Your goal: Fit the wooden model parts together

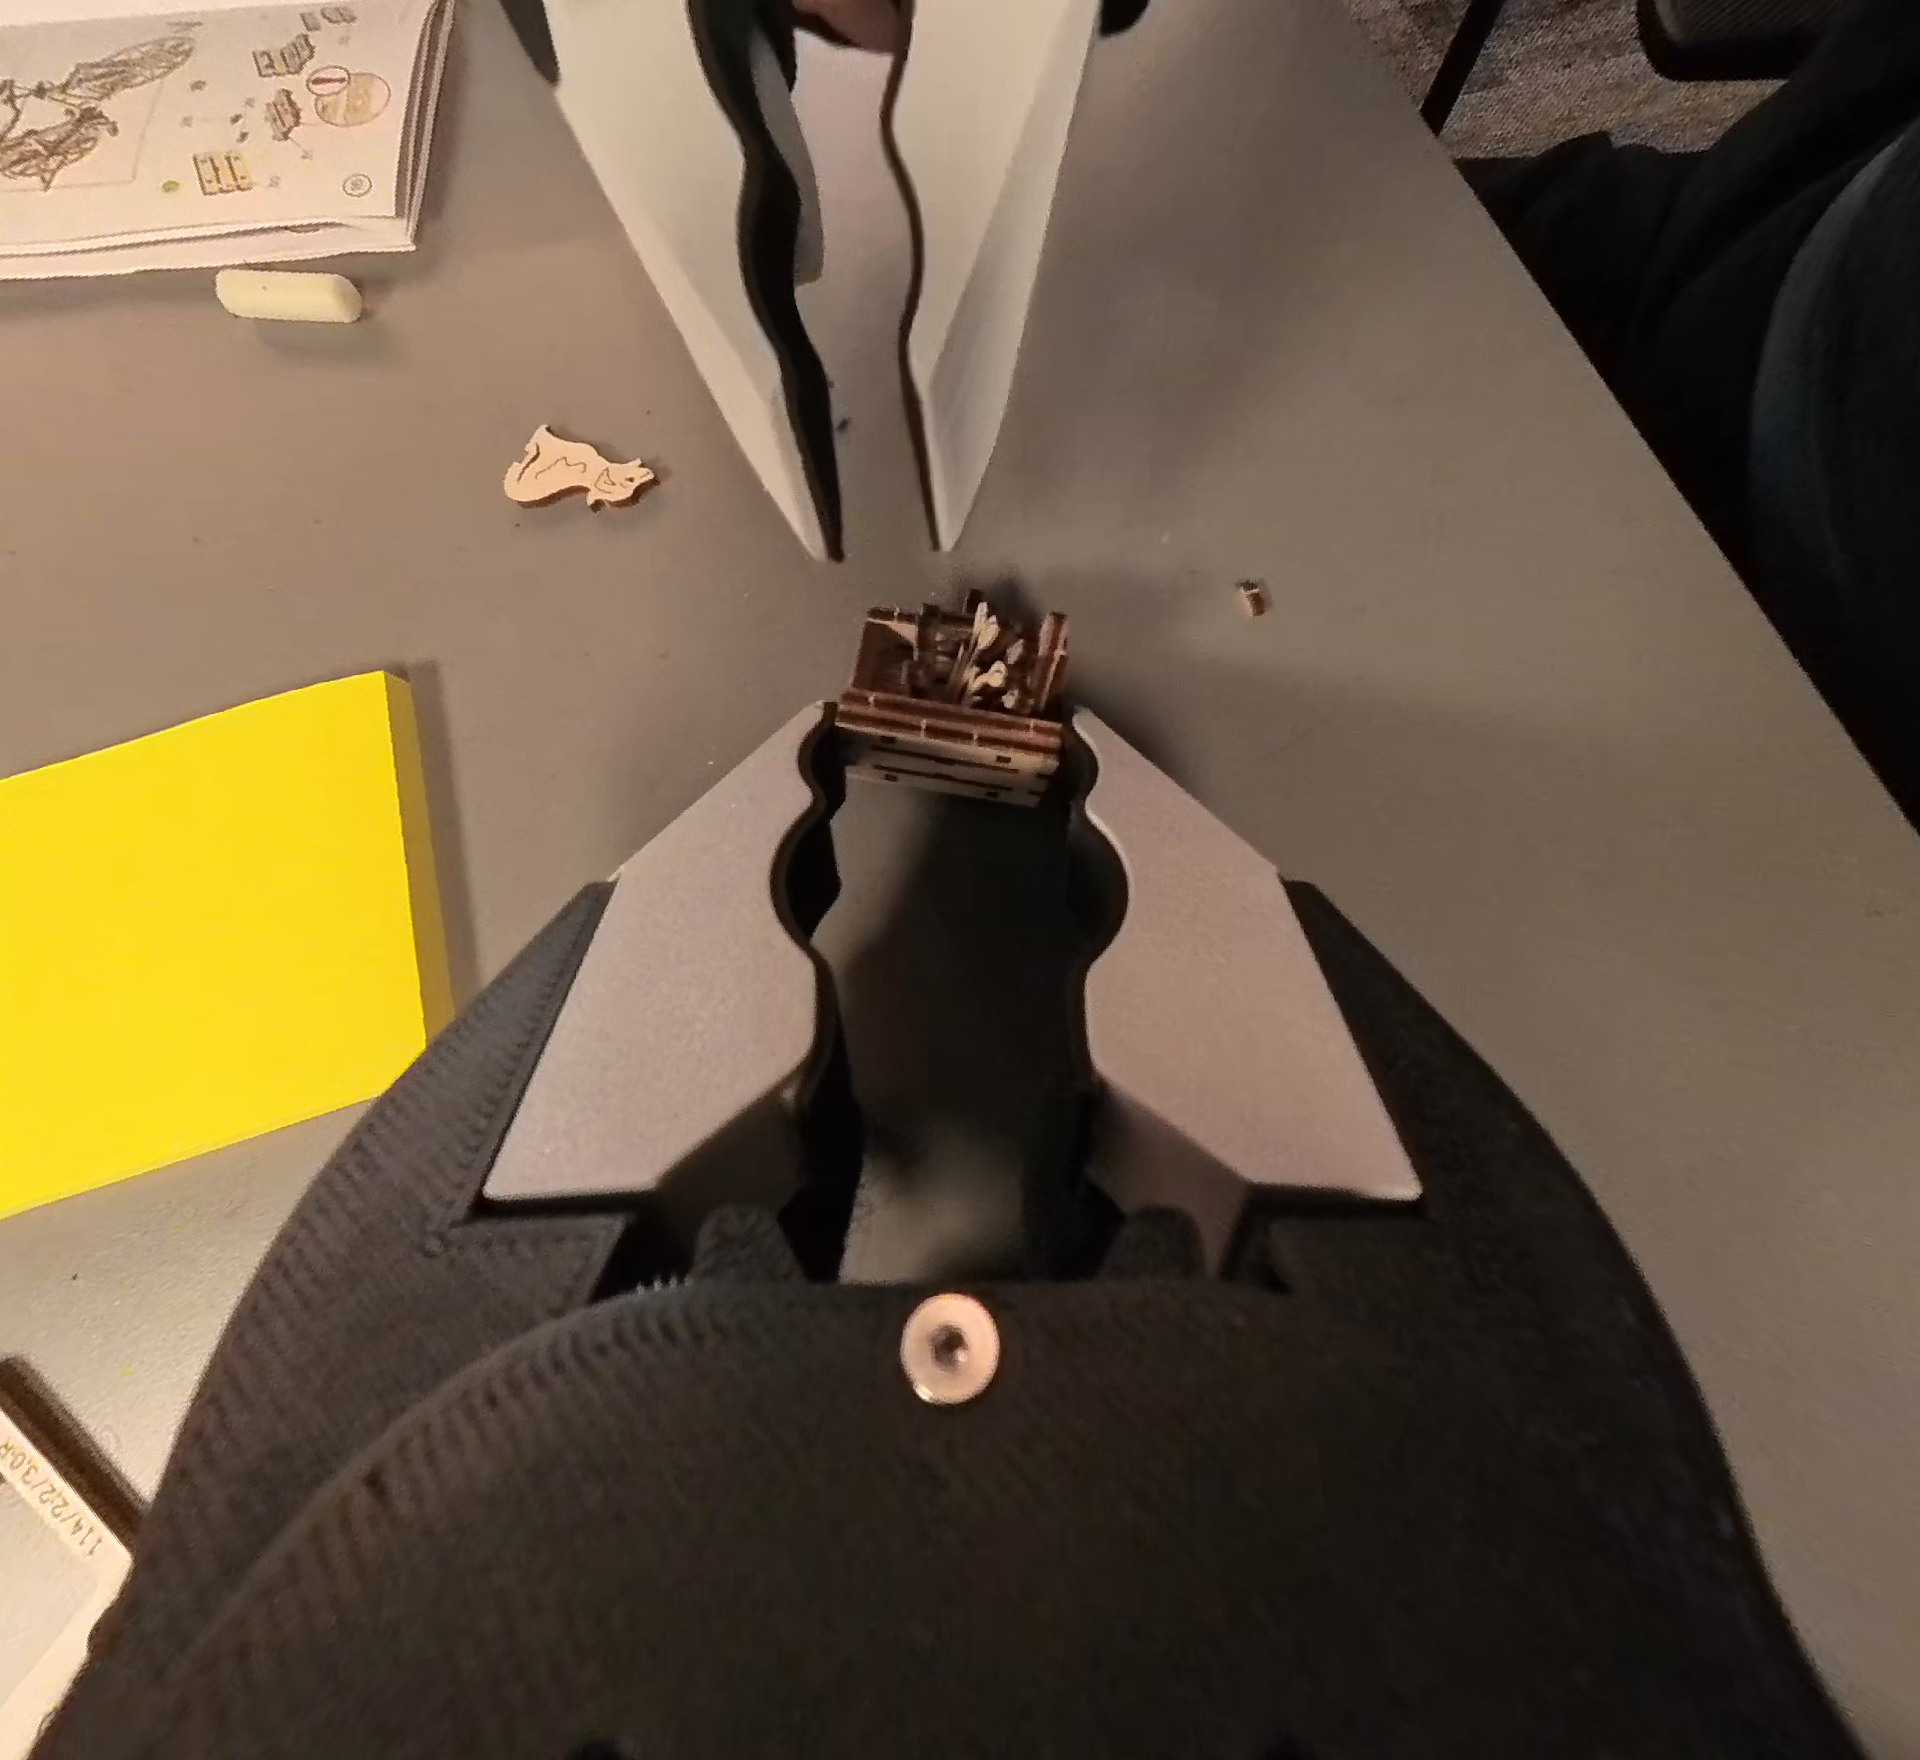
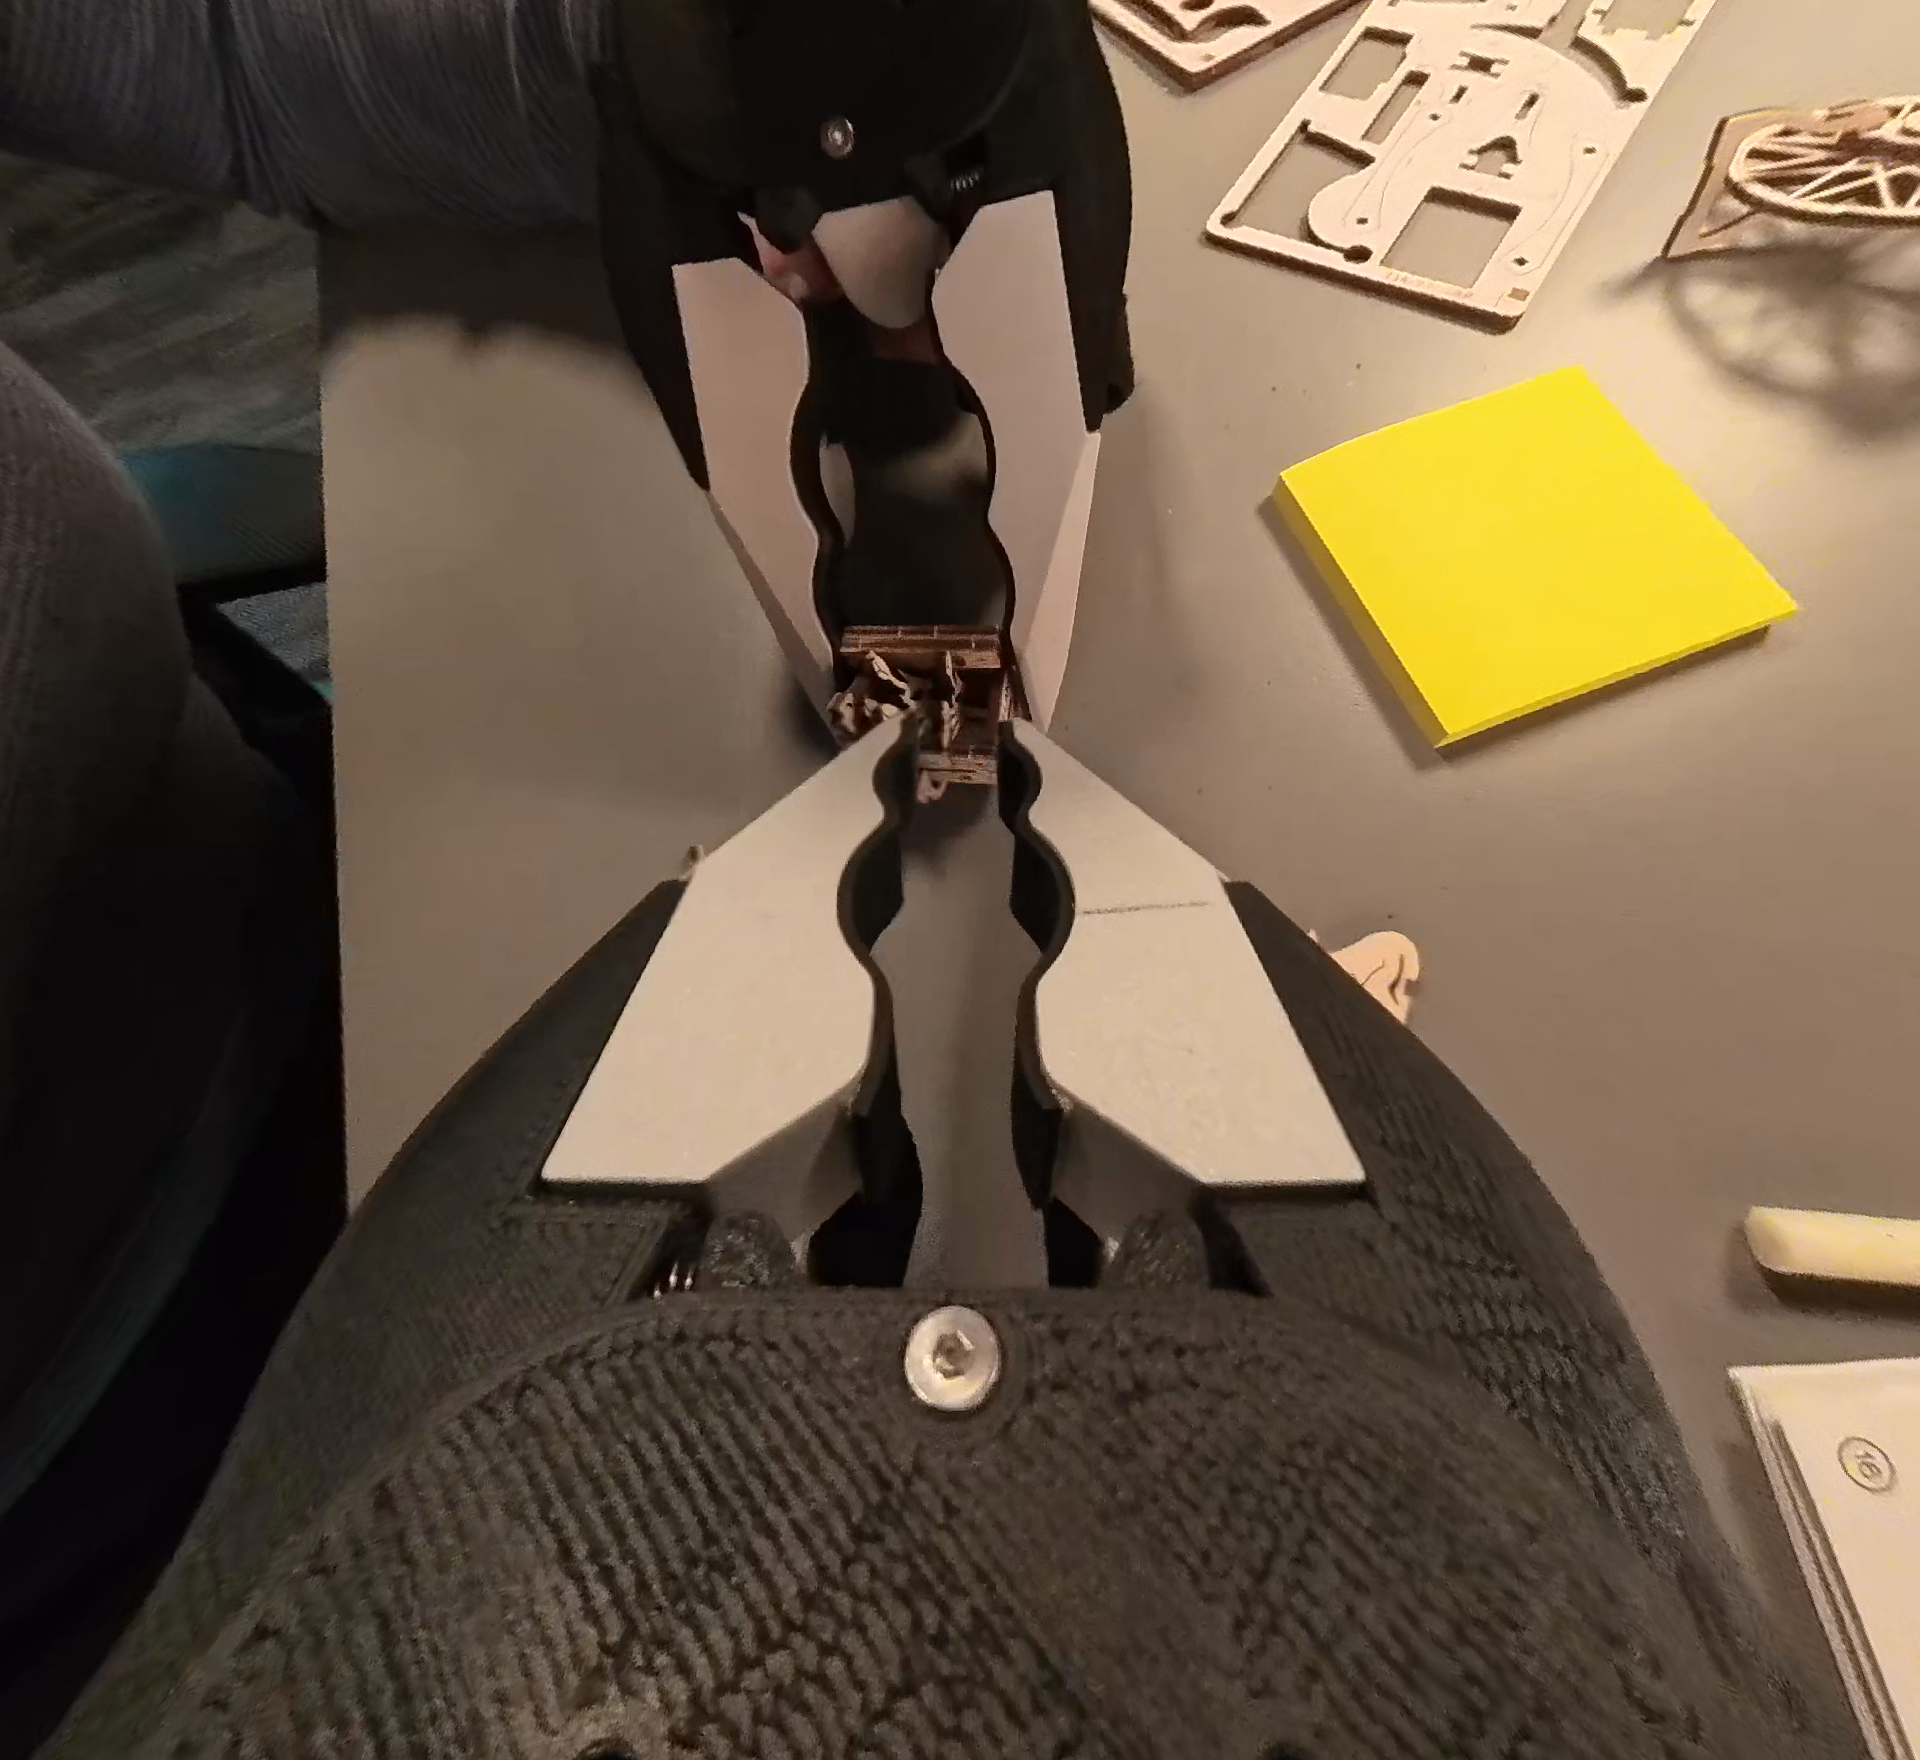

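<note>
A small brown wooden box-like model (image 1: 951, 687) is held over the grey table (image 1: 1403, 827). My left gripper (image 1: 951, 749) is shut on its near end. My right gripper (image 1: 888, 552) comes from the opposite side, tips at the model's far end. In the right wrist view, my right gripper (image 2: 951, 734) has its jaws narrowly apart with a small wooden part (image 2: 956, 765) of the model (image 2: 914, 671) between them. The left gripper (image 2: 930, 671) grips the model's other end. The joint itself is hidden by the fingers.
A yellow note pad (image 1: 208, 931) (image 2: 1527, 547), an instruction booklet (image 1: 208, 100), a white stick (image 1: 289, 295), a loose animal-shaped wooden piece (image 1: 577, 479) and a tiny wooden bit (image 1: 1254, 598) lie around. Punched wooden sheets (image 2: 1455, 121) and a wheel assembly (image 2: 1829, 172) lie beyond. The table edge (image 2: 327, 671) is close. My two grippers' fingertips are within a few centimetres of each other. The tiny wooden bit (image 1: 1254, 598) is about 4 centimetres from my left fingertips.
</note>
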Demonstrator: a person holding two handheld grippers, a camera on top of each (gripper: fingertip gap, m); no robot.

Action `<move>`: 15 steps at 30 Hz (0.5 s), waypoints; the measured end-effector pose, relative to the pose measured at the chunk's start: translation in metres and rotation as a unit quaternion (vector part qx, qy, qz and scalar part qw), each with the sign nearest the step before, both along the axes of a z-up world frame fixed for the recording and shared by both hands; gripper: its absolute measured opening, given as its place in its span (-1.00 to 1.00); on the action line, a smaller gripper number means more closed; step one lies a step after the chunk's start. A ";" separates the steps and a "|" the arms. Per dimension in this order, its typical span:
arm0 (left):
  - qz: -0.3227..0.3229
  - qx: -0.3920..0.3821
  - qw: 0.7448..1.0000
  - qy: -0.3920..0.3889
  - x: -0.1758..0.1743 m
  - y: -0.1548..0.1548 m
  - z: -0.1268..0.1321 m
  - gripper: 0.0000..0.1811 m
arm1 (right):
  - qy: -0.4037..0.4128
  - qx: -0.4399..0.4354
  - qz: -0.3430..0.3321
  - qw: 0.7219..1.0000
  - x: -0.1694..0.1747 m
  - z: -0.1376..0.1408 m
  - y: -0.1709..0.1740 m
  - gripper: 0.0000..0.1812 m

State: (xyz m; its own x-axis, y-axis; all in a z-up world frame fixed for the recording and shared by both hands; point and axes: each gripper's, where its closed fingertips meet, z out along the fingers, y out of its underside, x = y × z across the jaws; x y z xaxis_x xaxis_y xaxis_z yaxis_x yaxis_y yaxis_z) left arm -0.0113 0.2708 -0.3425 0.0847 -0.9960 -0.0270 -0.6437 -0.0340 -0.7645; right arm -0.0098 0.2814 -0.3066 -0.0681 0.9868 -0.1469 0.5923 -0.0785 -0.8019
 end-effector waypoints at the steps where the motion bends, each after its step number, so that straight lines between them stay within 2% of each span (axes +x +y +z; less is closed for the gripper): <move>1: 0.000 -0.001 1.000 0.000 0.000 0.000 0.000 -0.56 | 0.008 0.001 0.003 1.000 0.000 0.002 -0.001 -0.83; 4: 0.000 -0.001 1.000 0.000 0.000 0.000 0.000 -0.56 | 0.021 0.018 0.016 1.000 -0.002 0.002 -0.008 -0.72; 15: 0.001 -0.004 1.000 0.000 0.000 0.000 0.000 -0.56 | 0.012 0.100 0.050 0.994 -0.002 -0.003 -0.018 -0.95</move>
